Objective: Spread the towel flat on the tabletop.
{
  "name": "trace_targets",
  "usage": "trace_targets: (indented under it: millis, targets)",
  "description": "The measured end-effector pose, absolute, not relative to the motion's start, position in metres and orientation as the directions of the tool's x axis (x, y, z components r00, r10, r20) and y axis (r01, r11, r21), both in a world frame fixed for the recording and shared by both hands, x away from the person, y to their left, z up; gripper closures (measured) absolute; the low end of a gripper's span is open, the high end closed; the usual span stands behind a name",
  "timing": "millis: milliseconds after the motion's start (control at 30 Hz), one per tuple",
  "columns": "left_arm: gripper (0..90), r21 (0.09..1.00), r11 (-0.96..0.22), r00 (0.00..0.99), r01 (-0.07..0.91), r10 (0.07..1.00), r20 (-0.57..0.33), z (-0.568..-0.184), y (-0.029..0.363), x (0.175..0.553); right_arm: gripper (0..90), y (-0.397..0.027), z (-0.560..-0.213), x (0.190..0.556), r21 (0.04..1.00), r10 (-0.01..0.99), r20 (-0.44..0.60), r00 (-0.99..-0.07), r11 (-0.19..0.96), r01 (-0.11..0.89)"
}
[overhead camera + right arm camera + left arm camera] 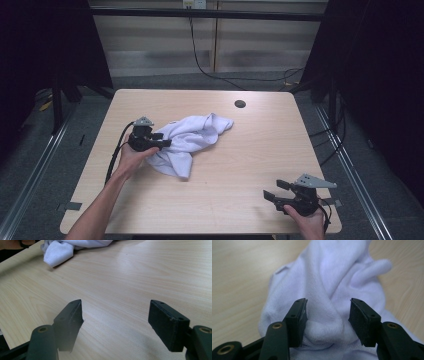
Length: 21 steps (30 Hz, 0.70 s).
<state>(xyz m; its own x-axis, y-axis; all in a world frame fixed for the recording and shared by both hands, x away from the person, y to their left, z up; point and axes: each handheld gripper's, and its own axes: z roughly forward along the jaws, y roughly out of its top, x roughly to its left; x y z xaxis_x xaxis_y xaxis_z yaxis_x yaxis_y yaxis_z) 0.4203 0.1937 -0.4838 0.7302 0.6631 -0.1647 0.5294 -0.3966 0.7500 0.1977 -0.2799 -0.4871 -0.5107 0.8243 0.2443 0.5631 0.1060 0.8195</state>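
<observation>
A crumpled white towel point(192, 137) lies on the left half of the wooden table point(250, 150). My left gripper point(162, 140) is at the towel's left edge. In the left gripper view it point(328, 301) stands open, with a raised fold of the towel point(332, 282) lying between its jaws, which do not pinch it. My right gripper point(273, 189) is held low near the table's front right corner. It point(115, 302) is open over bare wood, with nothing between its jaws. A corner of the towel point(60, 250) shows far off in the right gripper view.
A dark round hole point(240, 104) sits in the tabletop toward the back. A black cable point(200, 60) hangs down the back wall and runs along the floor. Metal rails point(37, 165) line the floor on both sides of the table.
</observation>
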Motion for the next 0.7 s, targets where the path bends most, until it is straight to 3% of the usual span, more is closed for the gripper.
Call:
trace_targets:
  millis: [200, 700]
  targets:
    - [69.0, 0.749, -0.414, 0.761, 0.517, 0.622, -0.182, -0.493, 0.193, 0.414, 26.9, -0.281, -0.487, 0.197, 0.820, 0.824, 0.246, -0.511, 0.104, 0.563]
    - [71.0, 0.772, -0.417, 0.807, 0.480, 0.554, -0.202, -0.498, 0.197, 0.357, 27.0, -0.275, -0.487, 0.198, 0.815, 0.822, 0.237, -0.518, 0.123, 0.567]
